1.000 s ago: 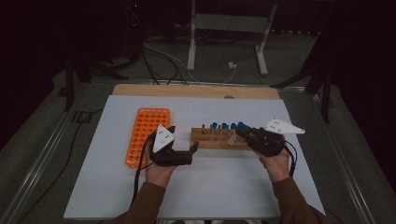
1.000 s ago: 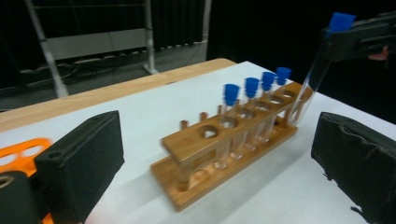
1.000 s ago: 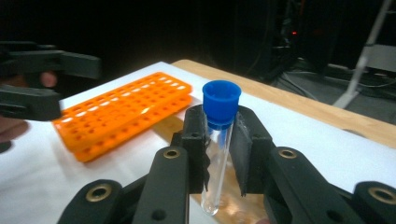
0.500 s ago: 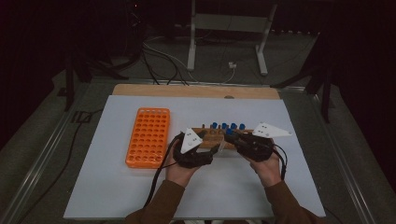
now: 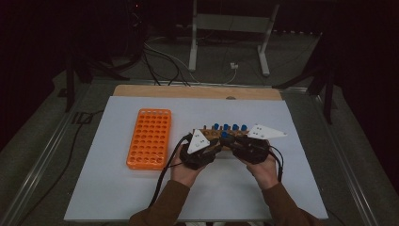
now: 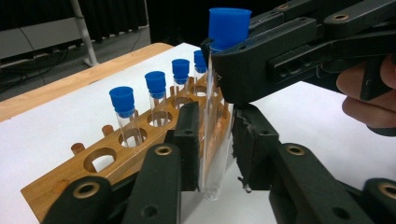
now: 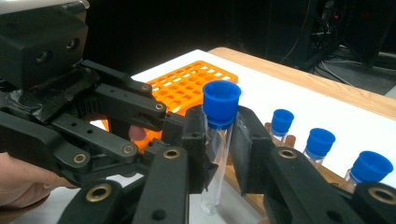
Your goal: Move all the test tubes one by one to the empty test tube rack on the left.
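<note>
The left gripper [image 5: 212, 142] has just been closing on the low glass of the capped tube [image 6: 215, 116], above the wooden rack [image 5: 211, 134]. The right gripper [image 5: 230, 140] pinches under the blue cap [image 7: 221, 103]. Best to keep the tube upright and release one grip gently.

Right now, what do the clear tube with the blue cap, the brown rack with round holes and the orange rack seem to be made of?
The clear tube looks like glass or clear plastic: transparent and glossy. Its blue cap seems matte moulded plastic. The brown rack appears to be varnished wood, with visible grain. The orange rack looks like moulded plastic, uniform in colour.
</note>
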`<state>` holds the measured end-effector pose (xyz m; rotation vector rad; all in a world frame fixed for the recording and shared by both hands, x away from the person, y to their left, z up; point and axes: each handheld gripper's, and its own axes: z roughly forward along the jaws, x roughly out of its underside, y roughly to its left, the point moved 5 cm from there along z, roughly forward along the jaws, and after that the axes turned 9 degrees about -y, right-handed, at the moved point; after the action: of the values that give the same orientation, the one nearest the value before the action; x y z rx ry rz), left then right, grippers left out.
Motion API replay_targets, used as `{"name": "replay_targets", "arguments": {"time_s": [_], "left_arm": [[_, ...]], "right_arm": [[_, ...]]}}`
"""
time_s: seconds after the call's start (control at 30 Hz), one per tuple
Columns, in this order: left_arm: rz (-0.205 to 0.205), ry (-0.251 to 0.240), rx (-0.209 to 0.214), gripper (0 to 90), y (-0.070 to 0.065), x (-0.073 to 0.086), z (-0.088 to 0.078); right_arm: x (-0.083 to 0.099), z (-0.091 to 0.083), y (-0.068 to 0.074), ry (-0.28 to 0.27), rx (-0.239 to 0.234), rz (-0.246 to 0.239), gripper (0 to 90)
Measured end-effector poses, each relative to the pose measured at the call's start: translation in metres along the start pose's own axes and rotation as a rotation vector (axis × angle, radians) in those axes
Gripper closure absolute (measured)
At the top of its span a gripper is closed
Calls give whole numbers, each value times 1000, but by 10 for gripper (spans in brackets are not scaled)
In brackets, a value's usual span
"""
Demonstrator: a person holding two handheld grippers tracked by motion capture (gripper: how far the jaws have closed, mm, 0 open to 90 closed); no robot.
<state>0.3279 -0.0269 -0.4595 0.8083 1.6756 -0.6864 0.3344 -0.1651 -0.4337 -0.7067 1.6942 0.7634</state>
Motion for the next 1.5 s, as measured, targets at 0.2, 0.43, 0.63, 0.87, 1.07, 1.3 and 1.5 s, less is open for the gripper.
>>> {"name": "replay_targets", "arguments": {"time_s": [0.2,0.43,0.63,0.87,1.07,1.3,1.5], "left_arm": [[-3,1,15,782,0,1,0],[-14,4,-4,784,5,2,-1],[-29,-2,-27,784,13,2,-7],[-40,-14,-45,785,20,1,-16],[-48,-25,-67,785,26,1,-26],[-57,-31,-89,785,34,2,-38],[-69,-52,-108,784,40,2,-50]], "right_arm": [[1,1,1,7,-5,2,764],[-2,-5,-4,-15,-19,16,513],[-3,-14,-13,-20,5,32,321],[2,-21,-26,2,114,0,150],[11,-28,-40,18,186,-1,28],[19,-39,-54,21,253,-7,0],[24,-51,-62,16,275,4,0]]}}
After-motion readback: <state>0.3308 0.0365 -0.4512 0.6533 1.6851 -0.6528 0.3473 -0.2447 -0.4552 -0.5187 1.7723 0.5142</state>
